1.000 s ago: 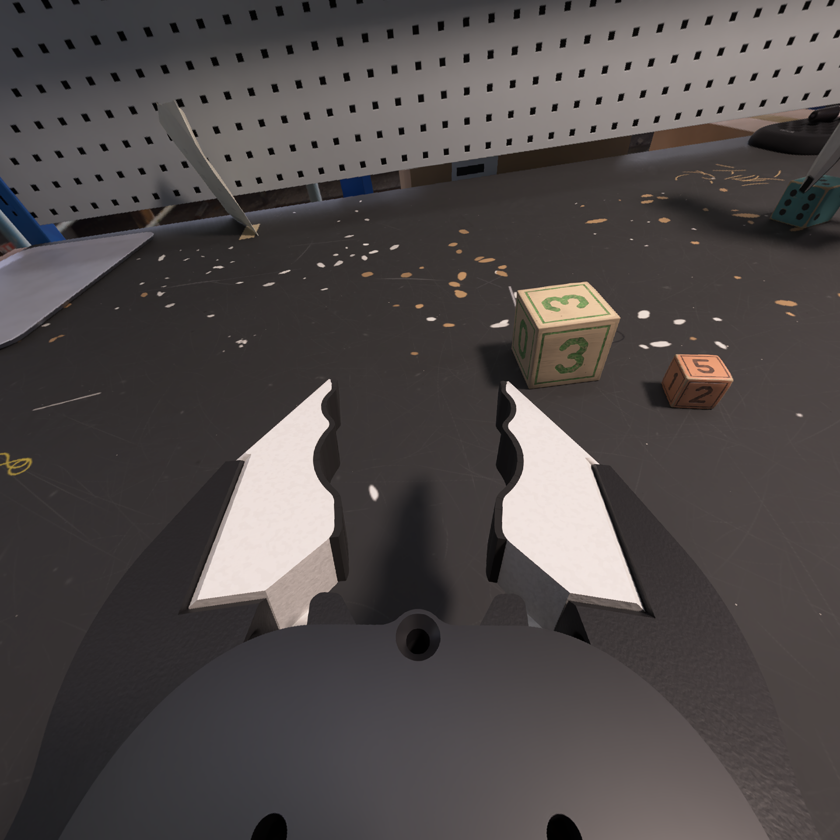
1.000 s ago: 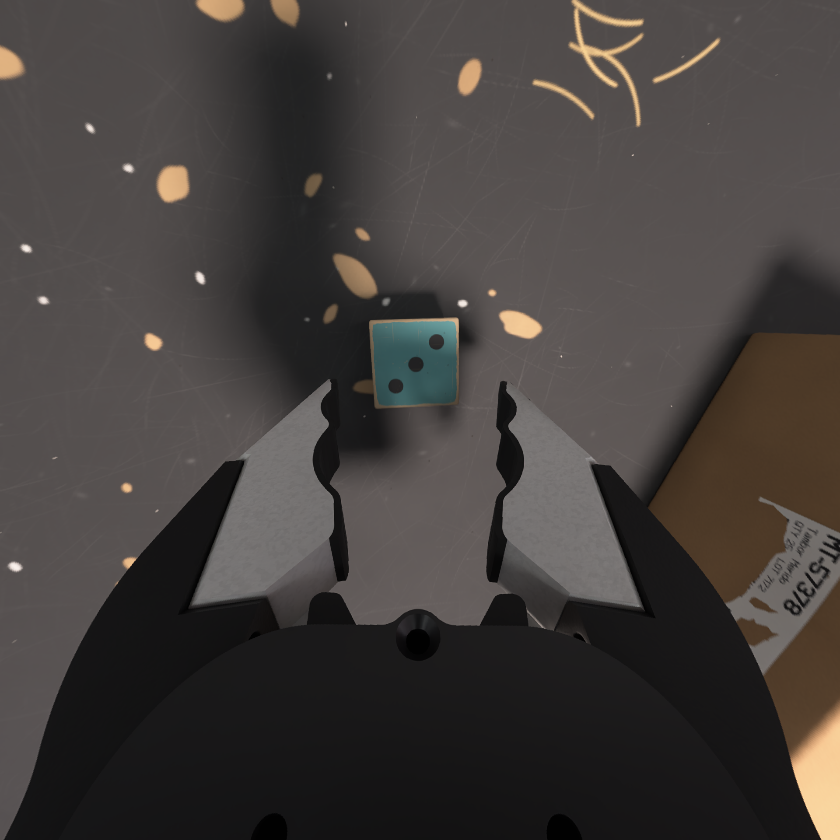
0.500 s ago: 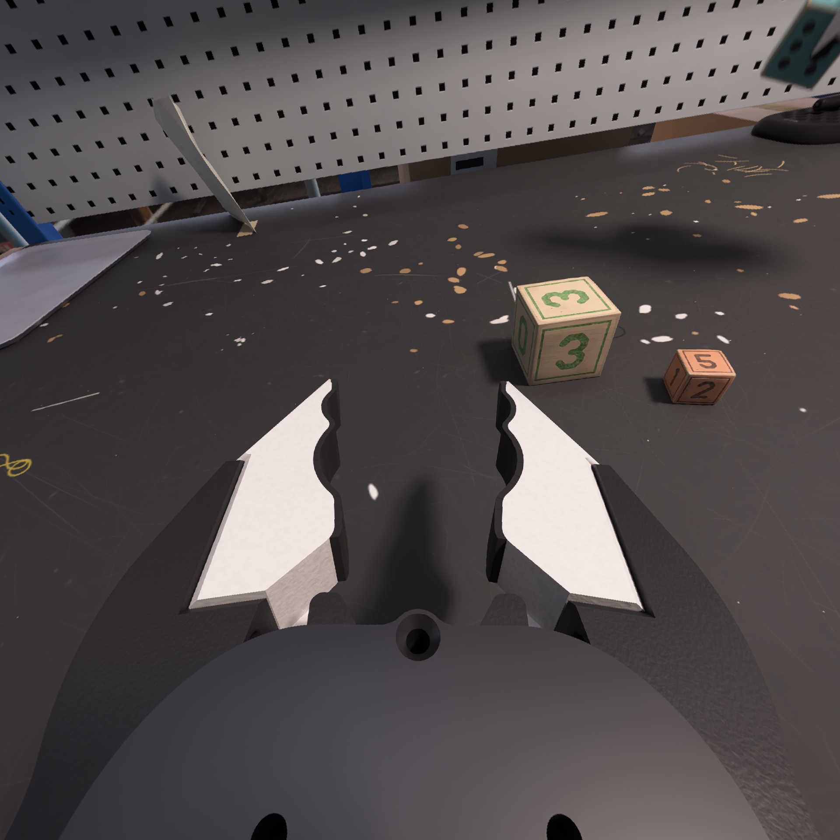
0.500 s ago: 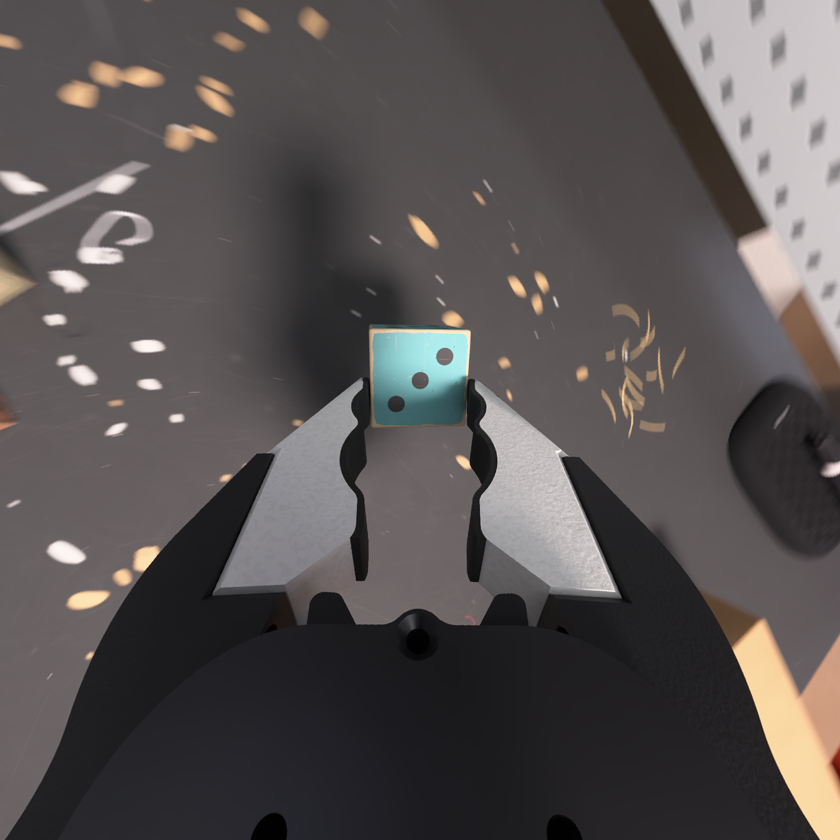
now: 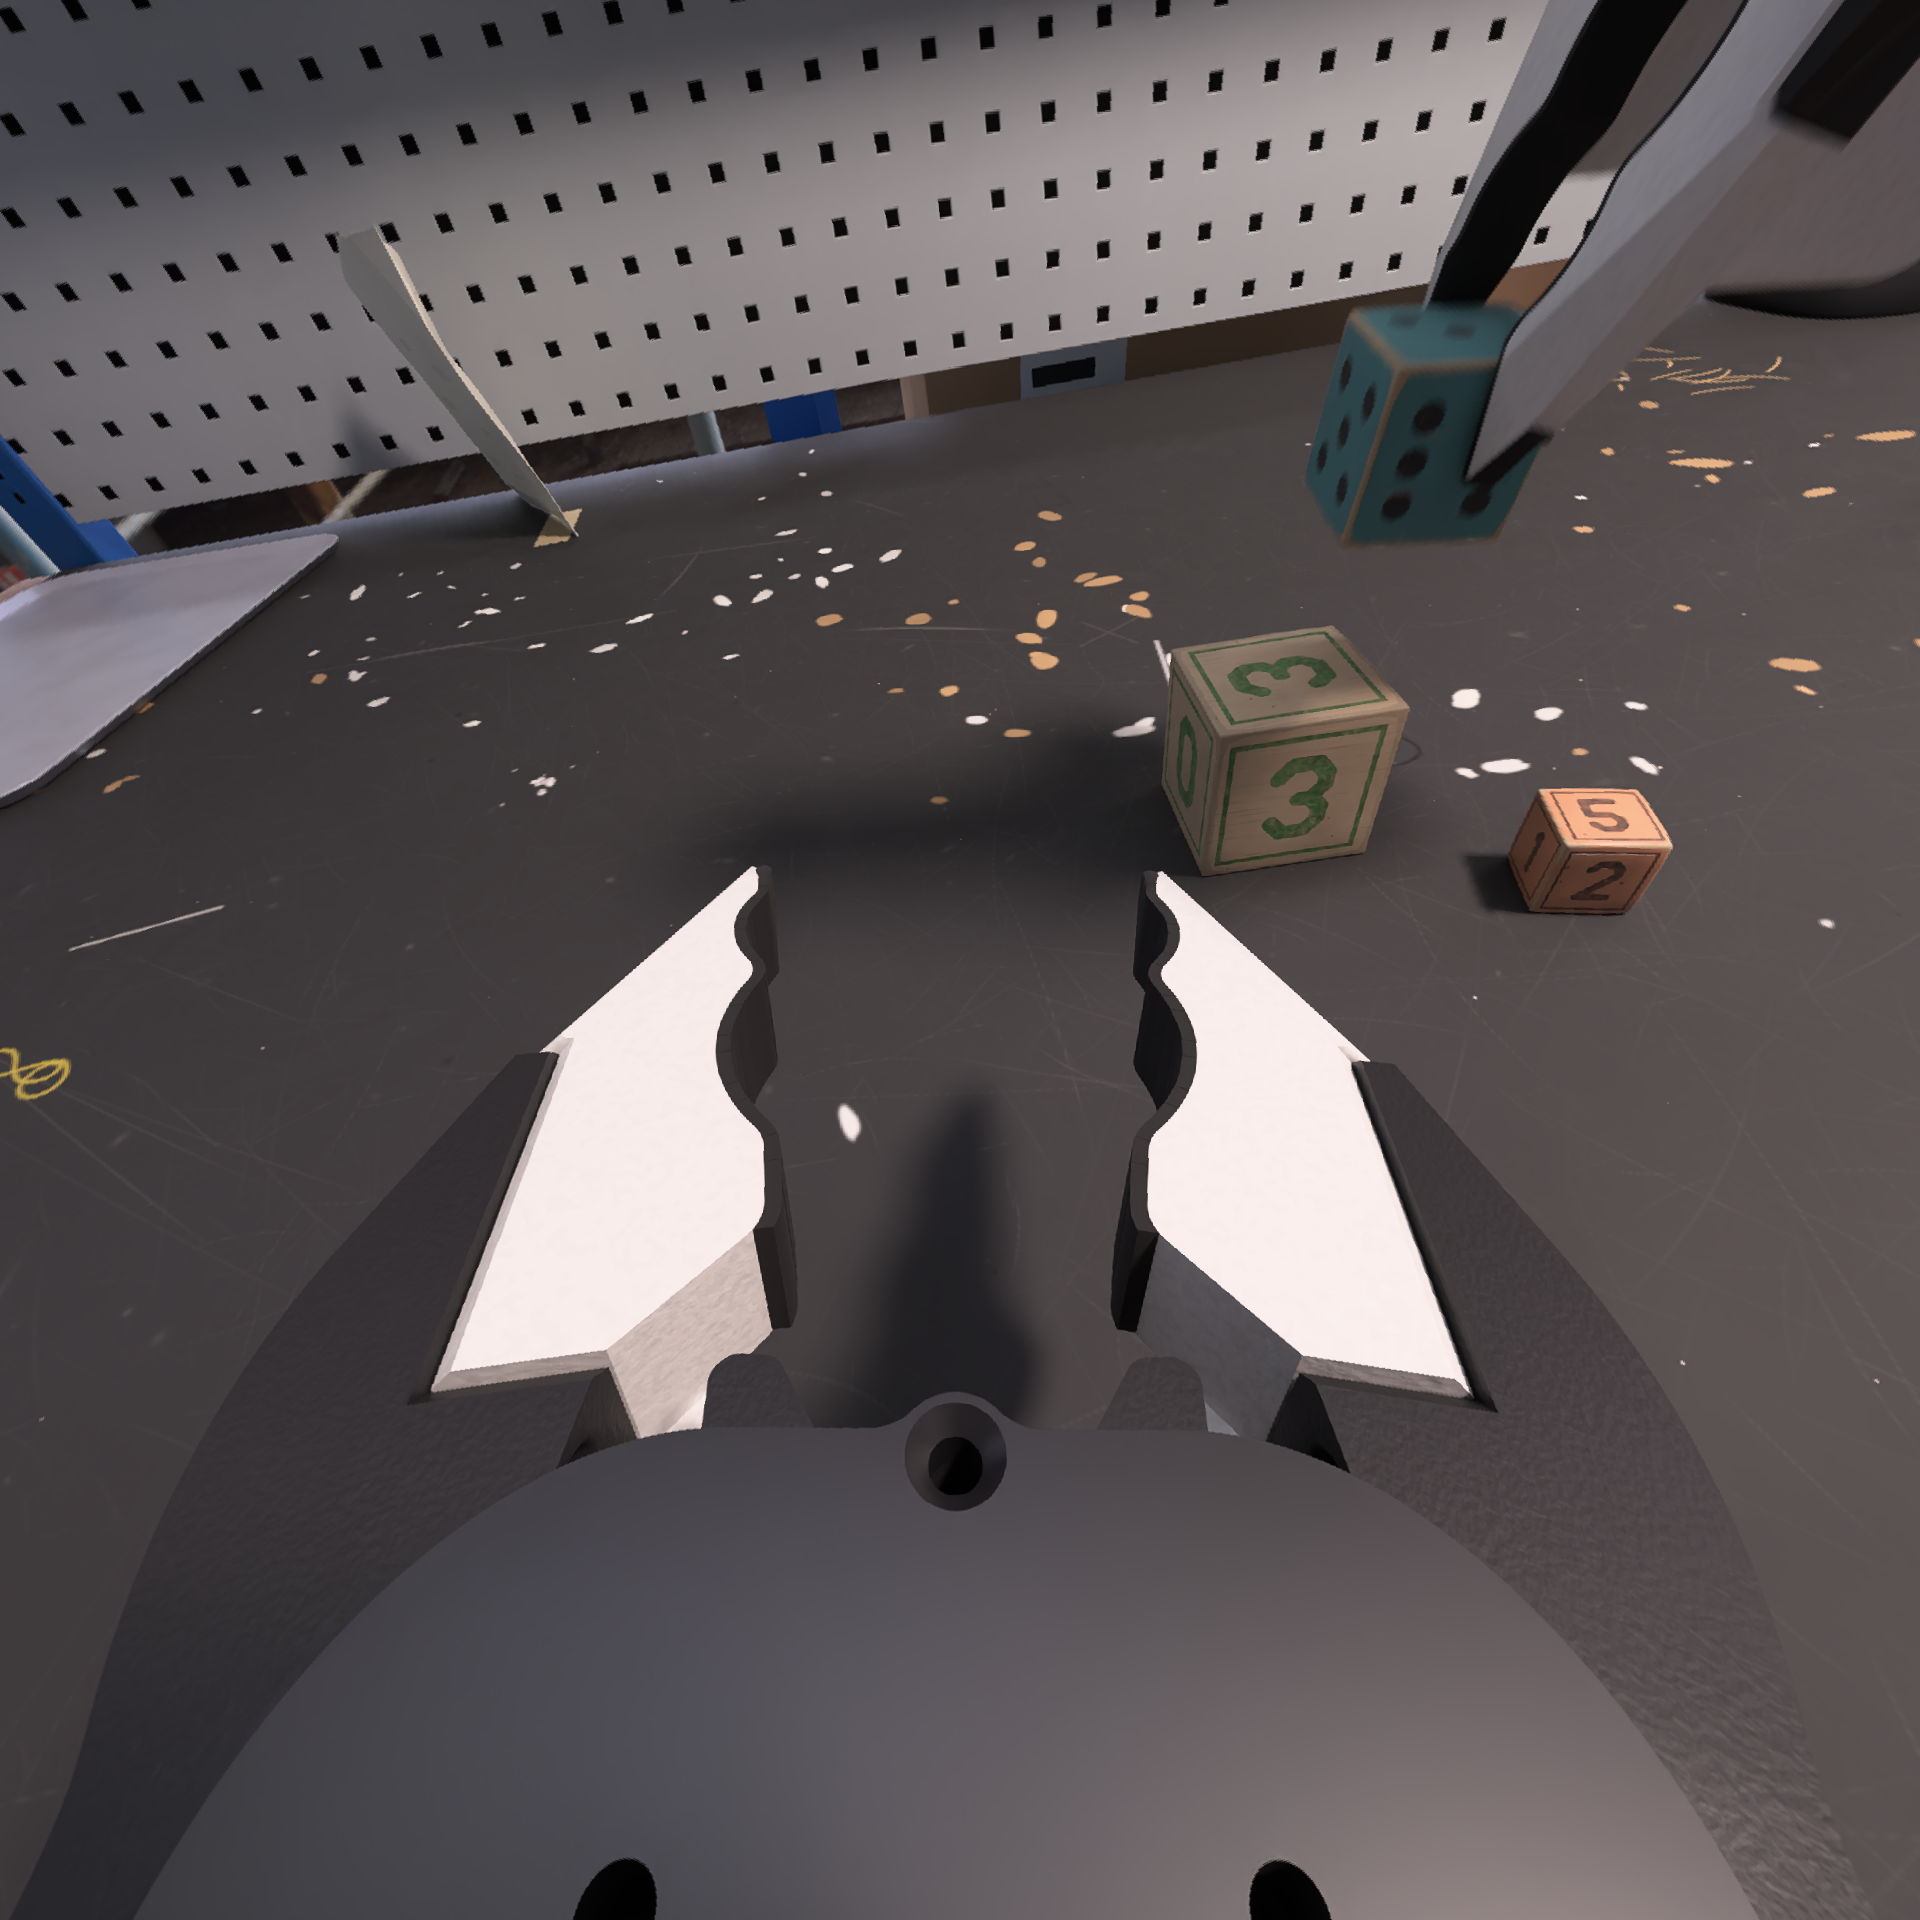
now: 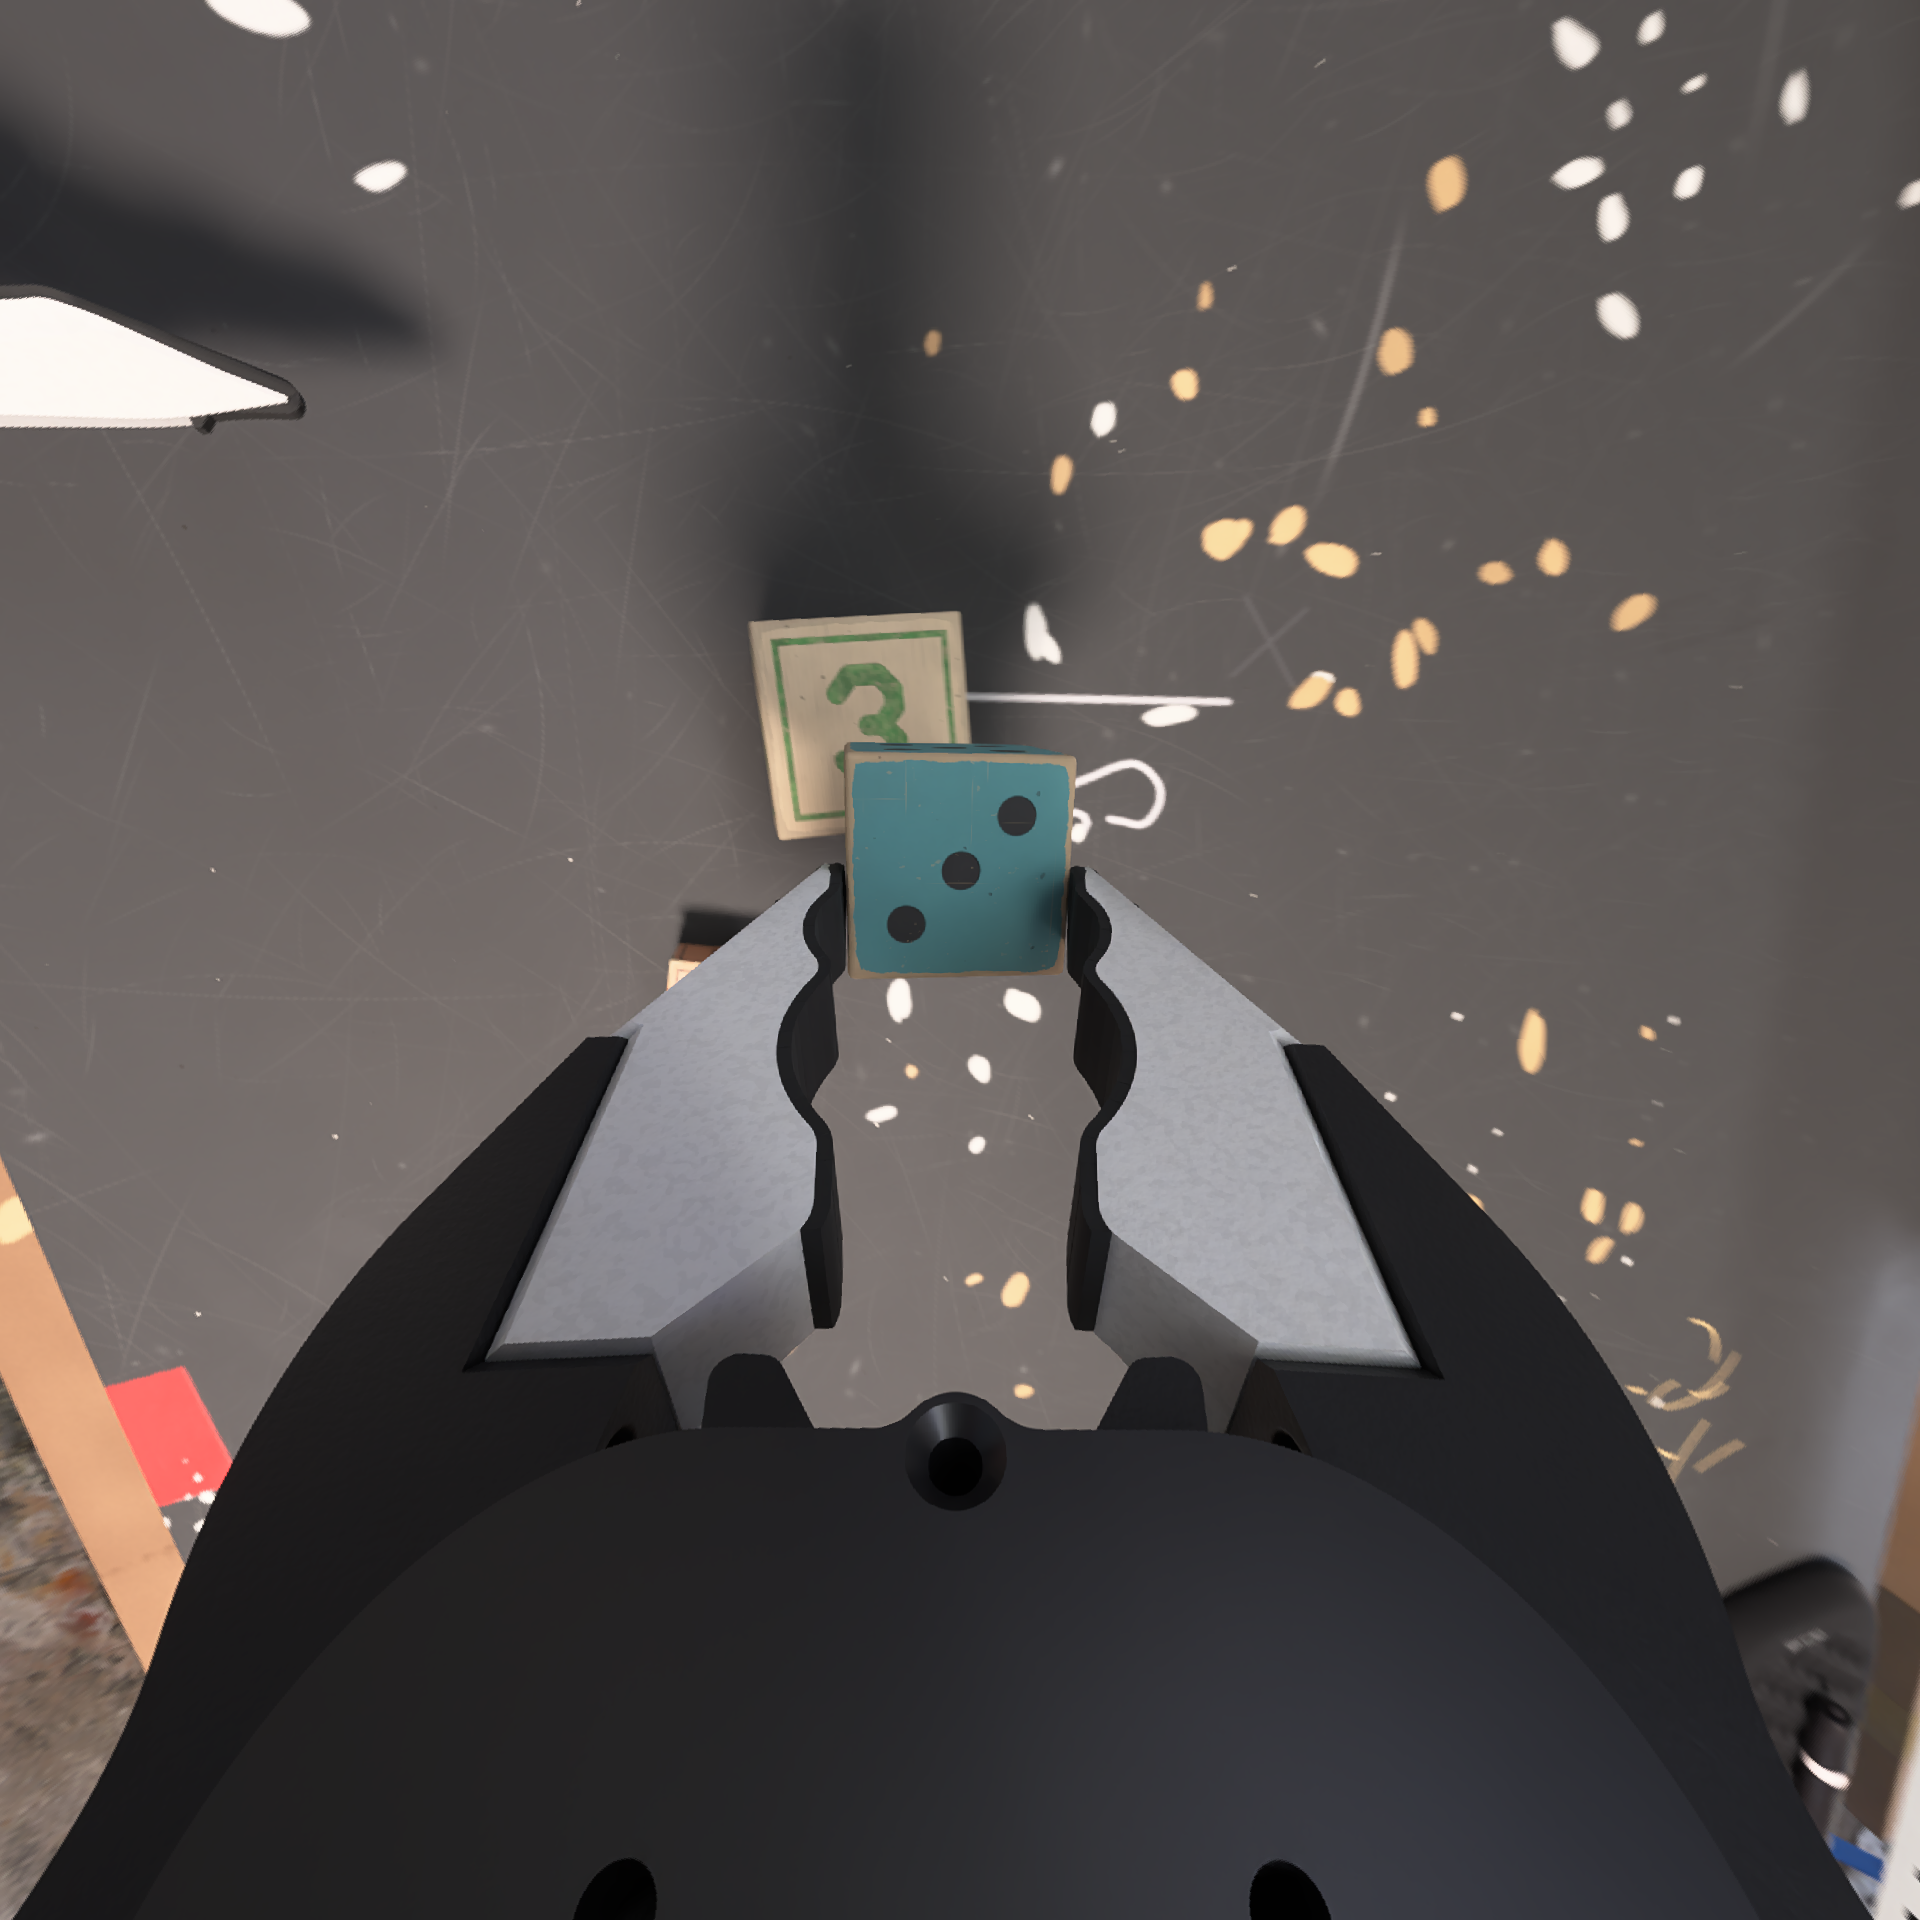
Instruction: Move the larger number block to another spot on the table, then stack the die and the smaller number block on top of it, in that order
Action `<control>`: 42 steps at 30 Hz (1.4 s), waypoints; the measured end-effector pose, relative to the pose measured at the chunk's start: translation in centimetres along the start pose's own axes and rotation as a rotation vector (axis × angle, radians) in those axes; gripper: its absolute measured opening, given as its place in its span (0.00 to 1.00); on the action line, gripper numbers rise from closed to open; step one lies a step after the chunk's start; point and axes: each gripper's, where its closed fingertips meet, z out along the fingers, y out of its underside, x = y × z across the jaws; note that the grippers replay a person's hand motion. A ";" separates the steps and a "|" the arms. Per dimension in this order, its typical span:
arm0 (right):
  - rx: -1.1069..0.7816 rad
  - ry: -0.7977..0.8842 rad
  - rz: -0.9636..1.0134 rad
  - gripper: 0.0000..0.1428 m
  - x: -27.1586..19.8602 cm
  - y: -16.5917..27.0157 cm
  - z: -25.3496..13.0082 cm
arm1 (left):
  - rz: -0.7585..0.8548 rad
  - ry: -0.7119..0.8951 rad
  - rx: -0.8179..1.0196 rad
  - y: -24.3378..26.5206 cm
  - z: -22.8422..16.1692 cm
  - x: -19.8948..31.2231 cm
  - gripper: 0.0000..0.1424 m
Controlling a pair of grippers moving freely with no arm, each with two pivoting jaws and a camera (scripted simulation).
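The larger number block (image 5: 1283,748), pale wood with green figures, sits on the dark table right of centre. The smaller orange number block (image 5: 1590,850) sits to its right. My right gripper (image 6: 952,883) is shut on the teal die (image 6: 958,860) and holds it in the air above the larger block (image 6: 831,696), which shows partly behind the die. In the left wrist view the die (image 5: 1403,426) hangs above and behind the larger block, pinched by the right gripper's fingers (image 5: 1558,343). My left gripper (image 5: 952,883) is open and empty, low over the table, left of the blocks.
A white pegboard wall (image 5: 727,208) runs along the back of the table. A grey flat tray (image 5: 114,644) lies at the far left. A cardboard strip (image 6: 62,1403) and a red item (image 6: 171,1439) lie at the table's edge. A dark rounded object (image 6: 1808,1683) sits at lower right.
My right gripper shut on the die, lifted it off the table and carried it over to above the larger number block. The left gripper has stayed put.
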 end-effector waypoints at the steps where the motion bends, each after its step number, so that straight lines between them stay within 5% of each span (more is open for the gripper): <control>1: -0.002 -0.018 0.005 0.30 -0.3 0.0 0.7 | 0.002 0.000 0.000 0.0 0.0 0.0 0.49; 14: -0.005 -0.043 -0.032 0.30 -1.6 0.1 3.4 | 0.007 0.007 -0.004 0.0 -0.1 0.1 0.49; 17: 0.077 -0.008 -0.002 0.40 -1.2 -0.2 0.9 | 0.010 0.011 -0.008 0.1 0.0 0.2 0.49; 22: 0.494 0.216 0.340 0.39 -1.6 2.1 -6.9 | 0.026 0.032 -0.017 0.2 0.0 0.7 0.49; 27: 0.726 0.441 0.704 0.40 -5.4 10.4 -7.1 | 0.043 0.236 -0.167 1.4 0.4 5.7 0.49; 31: 0.705 0.547 0.763 0.40 -6.9 14.2 -5.3 | 0.022 0.269 -0.251 1.3 1.2 10.2 0.50; 42: 0.773 0.493 0.761 0.40 -8.1 13.8 -5.6 | -0.029 0.236 -0.477 3.0 5.1 18.1 0.45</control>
